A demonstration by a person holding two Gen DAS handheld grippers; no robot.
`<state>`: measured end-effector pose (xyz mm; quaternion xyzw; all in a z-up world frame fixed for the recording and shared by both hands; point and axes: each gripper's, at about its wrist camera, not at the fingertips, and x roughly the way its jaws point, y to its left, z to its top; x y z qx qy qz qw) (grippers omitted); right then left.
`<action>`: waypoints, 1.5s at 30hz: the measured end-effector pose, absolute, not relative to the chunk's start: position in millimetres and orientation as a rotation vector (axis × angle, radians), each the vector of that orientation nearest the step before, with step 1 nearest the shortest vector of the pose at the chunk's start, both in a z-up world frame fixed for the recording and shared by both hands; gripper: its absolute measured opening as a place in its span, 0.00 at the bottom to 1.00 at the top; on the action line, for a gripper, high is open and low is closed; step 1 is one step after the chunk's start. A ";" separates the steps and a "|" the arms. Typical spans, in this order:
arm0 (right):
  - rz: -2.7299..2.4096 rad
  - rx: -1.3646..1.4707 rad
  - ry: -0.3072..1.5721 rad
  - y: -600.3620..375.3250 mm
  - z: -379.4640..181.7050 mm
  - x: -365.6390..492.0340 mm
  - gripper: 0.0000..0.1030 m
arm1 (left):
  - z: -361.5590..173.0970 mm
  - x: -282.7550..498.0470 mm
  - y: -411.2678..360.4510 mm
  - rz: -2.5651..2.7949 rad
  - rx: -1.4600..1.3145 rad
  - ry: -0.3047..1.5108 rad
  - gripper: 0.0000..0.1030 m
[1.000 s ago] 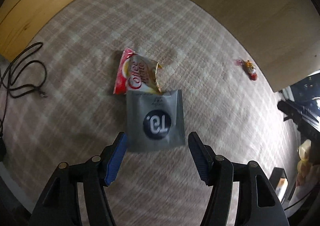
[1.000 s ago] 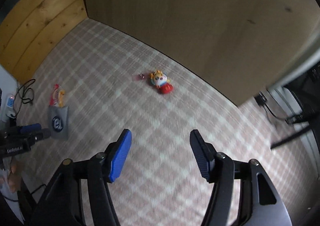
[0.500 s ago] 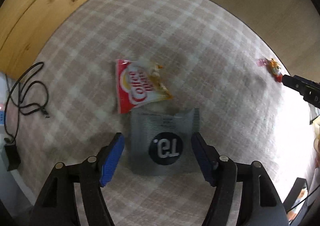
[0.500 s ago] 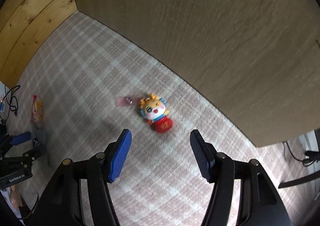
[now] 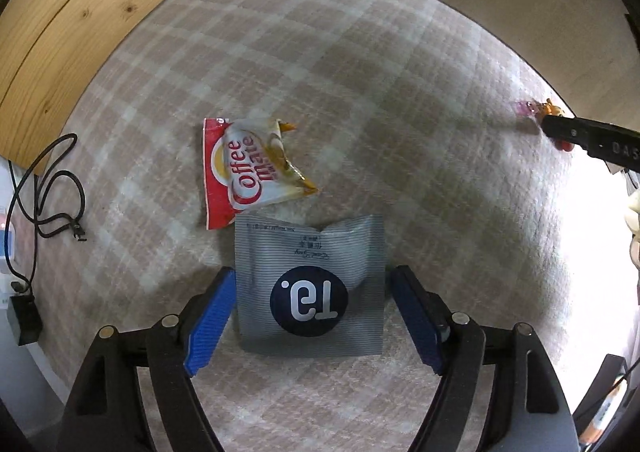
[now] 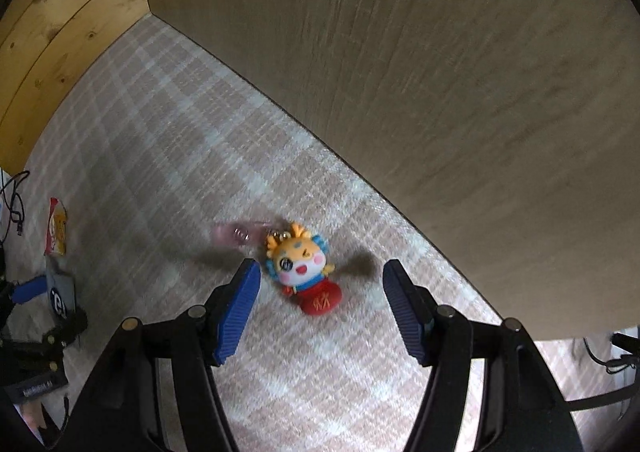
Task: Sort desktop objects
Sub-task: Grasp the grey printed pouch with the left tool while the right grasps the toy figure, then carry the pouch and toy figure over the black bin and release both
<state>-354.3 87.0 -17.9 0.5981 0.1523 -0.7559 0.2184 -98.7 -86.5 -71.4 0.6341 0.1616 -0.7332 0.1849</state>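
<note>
A grey sachet (image 5: pixel 310 288) with a dark round logo lies flat on the checked cloth (image 5: pixel 360 92). My left gripper (image 5: pixel 310 316) points down over it; its jaws are opening and the blue pads flank the sachet's sides without pressing. A red and white Coffee mate packet (image 5: pixel 240 168) lies just beyond the sachet. In the right wrist view a small cartoon dragon keychain (image 6: pixel 304 268) with a pink strap (image 6: pixel 232 232) lies on the cloth. My right gripper (image 6: pixel 320 292) stands open, its pads either side of the toy, apart from it.
Wooden panels (image 5: pixel 80 12) and a beige wall (image 6: pixel 440 72) border the cloth at the back. A black cable (image 5: pixel 44 188) and plug lie at the left edge. The left gripper (image 6: pixel 36 292) and the two packets show far left in the right wrist view.
Both grippers have come lower and closer to their objects. The left jaws widened around the grey sachet. The dragon toy now sits between the right pads instead of far ahead.
</note>
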 end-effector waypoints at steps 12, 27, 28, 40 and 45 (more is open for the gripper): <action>-2.078 1.697 0.341 93.8 -10.3 -338.0 0.27 | -67.2 -84.2 -71.7 -2.130 1.767 0.411 0.53; -2.046 1.709 0.249 102.7 -0.5 -234.7 0.26 | -66.5 -18.9 -58.6 -2.223 1.838 0.539 0.09; -2.046 1.717 0.229 105.4 -0.3 -228.1 0.26 | -67.2 -13.3 -58.2 -2.228 1.844 0.555 0.09; -2.089 1.713 0.085 128.7 23.0 -142.9 0.25 | -50.5 53.1 -56.5 -2.301 1.838 0.639 0.06; -2.152 1.657 0.022 149.9 52.9 -130.0 0.25 | -24.2 58.5 -36.1 -2.397 1.821 0.569 0.06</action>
